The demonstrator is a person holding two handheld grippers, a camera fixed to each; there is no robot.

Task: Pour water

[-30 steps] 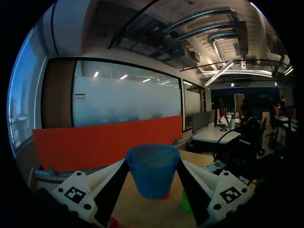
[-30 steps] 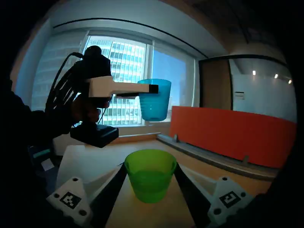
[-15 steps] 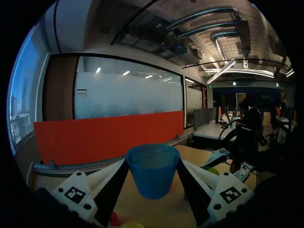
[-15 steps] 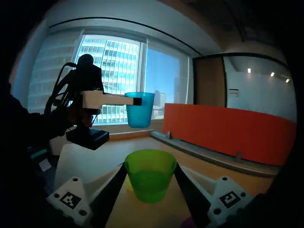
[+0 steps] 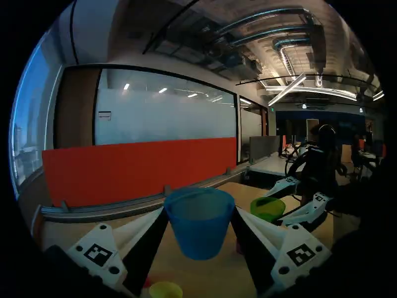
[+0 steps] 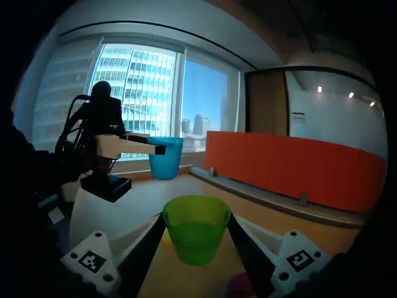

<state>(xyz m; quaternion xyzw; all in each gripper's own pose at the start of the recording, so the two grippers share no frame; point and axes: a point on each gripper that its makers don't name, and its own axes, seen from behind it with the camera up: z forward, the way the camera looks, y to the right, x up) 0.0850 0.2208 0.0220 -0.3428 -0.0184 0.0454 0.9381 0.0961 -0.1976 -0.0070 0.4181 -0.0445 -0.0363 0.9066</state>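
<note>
A blue cup (image 5: 199, 222) sits upright between my left gripper's (image 5: 199, 233) fingers, held above the wooden table (image 5: 218, 275). In the right gripper view, a green cup (image 6: 196, 227) is gripped upright by my right gripper (image 6: 196, 238). That same view shows the left gripper (image 6: 149, 147) farther off at the left with the blue cup (image 6: 165, 158) in it, a hand behind it. In the left gripper view the right gripper (image 5: 293, 201) holds the green cup (image 5: 268, 208) at the right, lower than the blue one.
An orange partition (image 5: 139, 169) runs along the table's far side, with a window wall (image 6: 144, 99) beyond. A small yellow cup (image 5: 165, 289) and a purple thing (image 6: 239, 287) lie on the table (image 6: 198, 278) below the grippers. Desks and a seated person (image 5: 322, 159) are at the right.
The left gripper has come down with the blue cup and swung so the green cup appears at its right. In the right gripper view the blue cup has dropped and shifted left.
</note>
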